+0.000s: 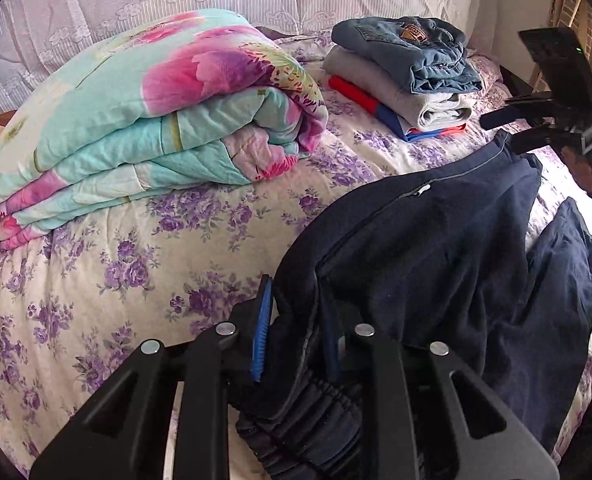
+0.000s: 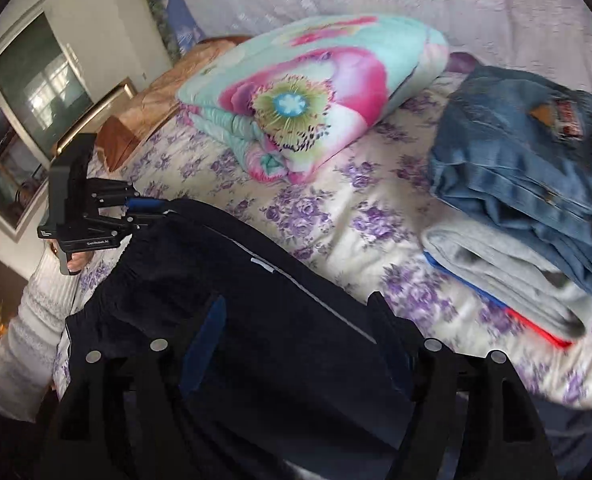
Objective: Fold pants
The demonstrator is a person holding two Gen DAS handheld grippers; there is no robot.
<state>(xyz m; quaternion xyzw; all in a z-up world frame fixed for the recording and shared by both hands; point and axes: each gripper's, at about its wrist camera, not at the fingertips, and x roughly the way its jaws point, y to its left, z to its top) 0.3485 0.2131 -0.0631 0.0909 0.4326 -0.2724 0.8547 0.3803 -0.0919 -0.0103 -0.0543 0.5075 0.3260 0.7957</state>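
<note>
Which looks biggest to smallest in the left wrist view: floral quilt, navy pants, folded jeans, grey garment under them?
1. floral quilt and navy pants: alike in apparent size; the pants lie nearer the camera, so unranked.
2. folded jeans
3. grey garment, mostly covered.

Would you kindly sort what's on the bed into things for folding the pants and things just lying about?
Job:
navy pants
left claw, gripping the waistband
right claw

Lying about:
floral quilt
clothes stack

Bare bedsheet (image 1: 108, 280) lies free between quilt (image 1: 144, 120) (bulky) and clothes stack (image 1: 407, 80).
</note>
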